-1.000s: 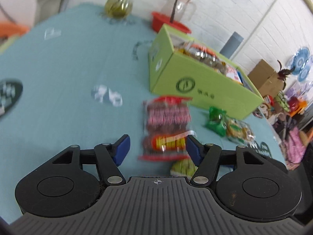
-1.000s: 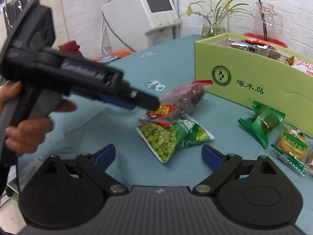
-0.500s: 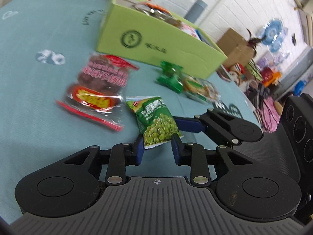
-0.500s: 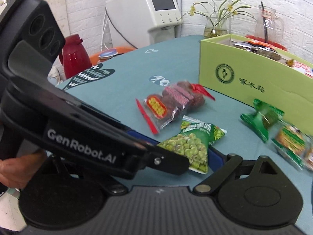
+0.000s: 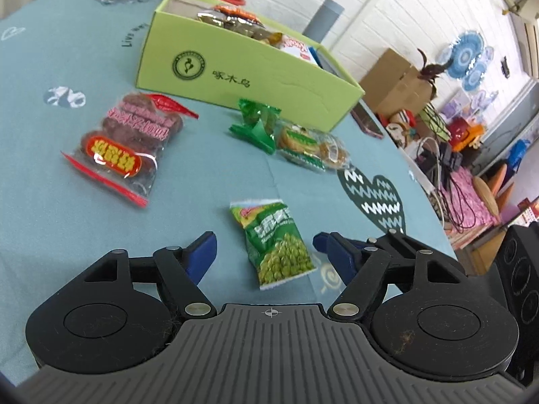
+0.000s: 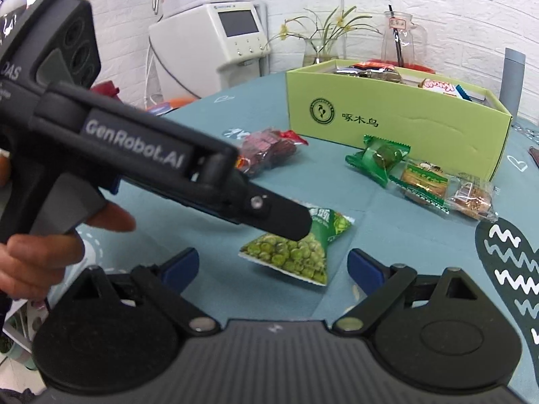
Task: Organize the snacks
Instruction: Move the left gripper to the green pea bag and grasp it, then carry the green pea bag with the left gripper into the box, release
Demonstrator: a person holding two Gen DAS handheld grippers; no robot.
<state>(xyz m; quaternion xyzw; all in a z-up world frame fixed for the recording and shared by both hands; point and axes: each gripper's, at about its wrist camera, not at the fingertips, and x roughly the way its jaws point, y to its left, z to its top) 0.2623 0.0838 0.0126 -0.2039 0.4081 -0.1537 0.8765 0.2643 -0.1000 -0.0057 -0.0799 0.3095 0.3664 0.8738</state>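
My left claw [image 5: 266, 252] was pinched on the pea packet [image 5: 276, 242] half a second back; now its jaws are opening, packet loose between them, low centre of frame on the tabletop [image 5: 50, 181]. Regrasp needed before boxing. Right claw [image 6: 273, 262] apart, empty. Green box [image 6: 397, 124] upper right reads "啄木鸟"; left claw's body reads "GenRobot.AI".
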